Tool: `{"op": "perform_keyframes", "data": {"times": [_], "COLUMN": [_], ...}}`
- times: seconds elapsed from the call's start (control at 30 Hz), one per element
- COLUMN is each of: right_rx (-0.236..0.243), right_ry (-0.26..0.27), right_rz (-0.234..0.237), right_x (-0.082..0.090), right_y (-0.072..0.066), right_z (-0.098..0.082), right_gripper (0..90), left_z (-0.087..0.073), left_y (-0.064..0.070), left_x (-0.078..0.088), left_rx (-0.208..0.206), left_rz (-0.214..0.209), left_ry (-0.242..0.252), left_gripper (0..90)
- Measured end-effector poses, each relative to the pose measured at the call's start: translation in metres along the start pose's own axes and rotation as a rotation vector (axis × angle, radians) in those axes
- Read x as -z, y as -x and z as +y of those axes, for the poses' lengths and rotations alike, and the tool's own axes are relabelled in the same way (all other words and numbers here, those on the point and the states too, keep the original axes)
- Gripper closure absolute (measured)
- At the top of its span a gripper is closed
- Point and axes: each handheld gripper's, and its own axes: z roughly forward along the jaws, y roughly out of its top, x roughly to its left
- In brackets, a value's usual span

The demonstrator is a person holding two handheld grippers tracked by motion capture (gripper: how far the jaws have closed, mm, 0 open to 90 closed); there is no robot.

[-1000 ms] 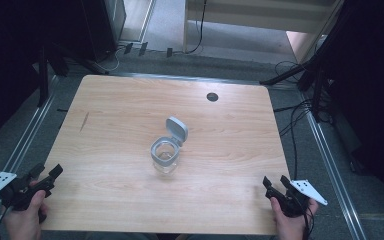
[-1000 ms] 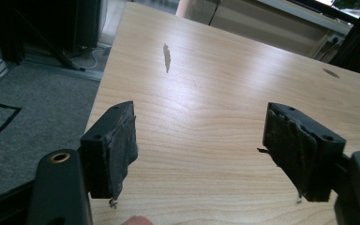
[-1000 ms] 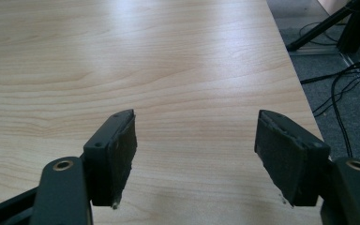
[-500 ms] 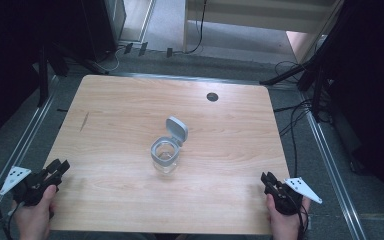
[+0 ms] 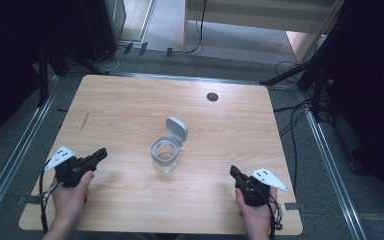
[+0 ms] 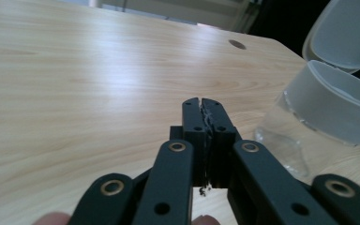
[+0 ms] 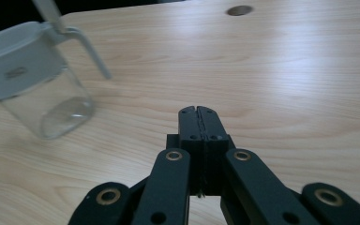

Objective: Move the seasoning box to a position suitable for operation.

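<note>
The left gripper (image 5: 101,152) sits low over the table (image 5: 120,115), near its front left, with its fingers (image 6: 193,117) pressed together. A clear jar (image 5: 164,156) with a grey flip lid (image 5: 177,131) standing open is in the middle. The right gripper (image 5: 233,171), near the front right, has its fingers (image 7: 188,123) pressed together too.

Black hand-held gripper (image 5: 101,152), brass rivets
</note>
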Motion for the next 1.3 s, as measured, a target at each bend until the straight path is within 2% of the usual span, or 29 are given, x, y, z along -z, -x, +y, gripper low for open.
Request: {"op": "perform_keyframes", "data": {"times": [0.03,0.1,0.13,0.17,0.2,0.23,0.3,0.47,0.63,0.73,1.0,1.3], "right_rx": [0.013,0.007,0.007,0.002,0.002,0.002,0.011,0.024,0.044,0.052,0.065,0.066], "right_ry": [-0.006,-0.012,-0.012,-0.014,-0.016,-0.016,-0.010,-0.014,-0.028,-0.040,-0.043,-0.043], "right_rz": [0.033,0.064,0.064,0.096,0.105,0.105,0.124,0.152,0.167,0.171,0.170,0.156], "right_x": [-0.010,-0.018,-0.018,-0.027,-0.031,-0.031,-0.044,-0.063,-0.077,-0.080,-0.083,-0.085], "right_y": [-0.016,-0.029,-0.029,-0.040,-0.044,-0.044,-0.057,-0.077,-0.091,-0.096,-0.100,-0.093], "right_z": [0.002,0.003,0.003,0.006,0.007,0.007,0.011,0.018,0.022,0.020,0.018,0.019], "right_gripper": [90.0,90.0,90.0,90.0,90.0,90.0,90.0,90.0,90.0,90.0,90.0,90.0], "left_z": [0.003,0.005,0.005,0.005,0.006,0.006,0.006,0.006,0.006,0.005,0.003,-0.005], "left_y": [0.007,0.013,0.013,0.016,0.022,0.022,0.030,0.043,0.053,0.056,0.064,0.079], "left_x": [-0.013,-0.026,-0.026,-0.031,-0.042,-0.042,-0.057,-0.075,-0.082,-0.083,-0.077,-0.069], "left_rx": [-0.009,-0.010,-0.010,-0.008,-0.014,-0.014,-0.020,-0.048,-0.070,-0.082,-0.113,-0.130], "left_rz": [-0.026,-0.047,-0.047,-0.061,-0.080,-0.080,-0.109,-0.129,-0.169,-0.182,-0.183,-0.195], "left_ry": [-0.010,-0.021,-0.021,-0.029,-0.043,-0.043,-0.061,-0.087,-0.092,-0.099,-0.096,-0.103], "left_gripper": [90.0,90.0,90.0,90.0,90.0,90.0,90.0,90.0,90.0,90.0,90.0,90.0]}}
